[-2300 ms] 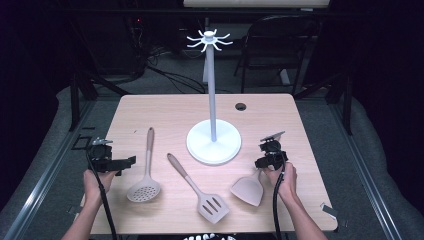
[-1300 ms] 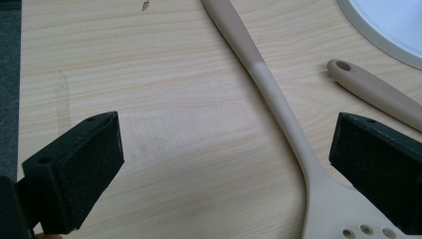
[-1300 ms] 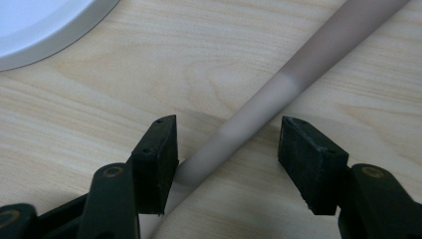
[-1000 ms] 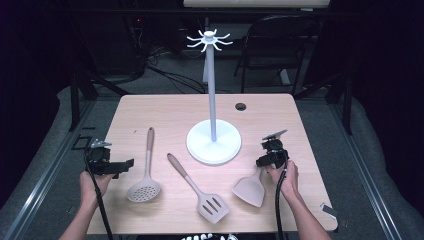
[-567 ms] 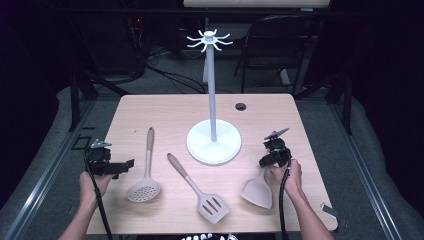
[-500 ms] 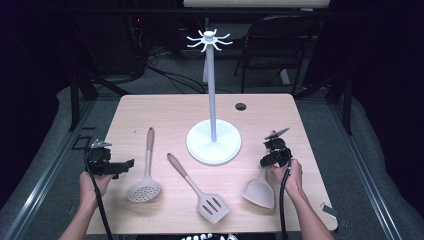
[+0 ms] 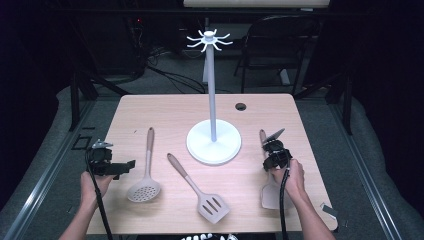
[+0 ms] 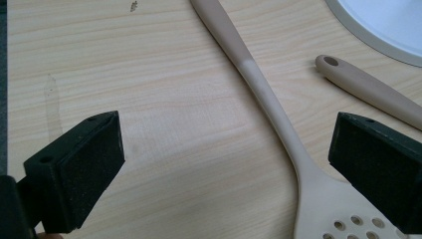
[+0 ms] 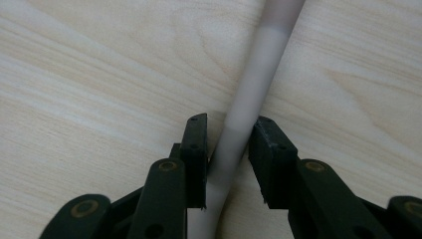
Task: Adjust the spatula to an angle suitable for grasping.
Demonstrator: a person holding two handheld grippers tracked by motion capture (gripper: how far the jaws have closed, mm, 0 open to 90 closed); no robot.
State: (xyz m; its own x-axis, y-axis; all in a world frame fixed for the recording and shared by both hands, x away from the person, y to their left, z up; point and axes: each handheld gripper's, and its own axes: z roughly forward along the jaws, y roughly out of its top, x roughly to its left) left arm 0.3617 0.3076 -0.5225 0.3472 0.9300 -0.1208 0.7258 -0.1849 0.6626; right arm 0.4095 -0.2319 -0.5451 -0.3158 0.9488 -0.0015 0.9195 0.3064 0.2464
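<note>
Since the earlier look, the solid spatula has swung round on the table: its blade, which pointed toward the middle, now lies near the front edge under the person's right hand, and its handle runs straight away toward the far side. The right gripper has just been closing its jaws, and in the right gripper view the pale handle stands between the two black pads, one pad touching it and the other a sliver off, so not yet a firm pinch. The handle's long axis lines up with the gripper's own reach, jaws straddling it crosswise near its middle. The left gripper hovers spread wide and empty beside the slotted spoon. The hook stand rises up and left of the right gripper.
</note>
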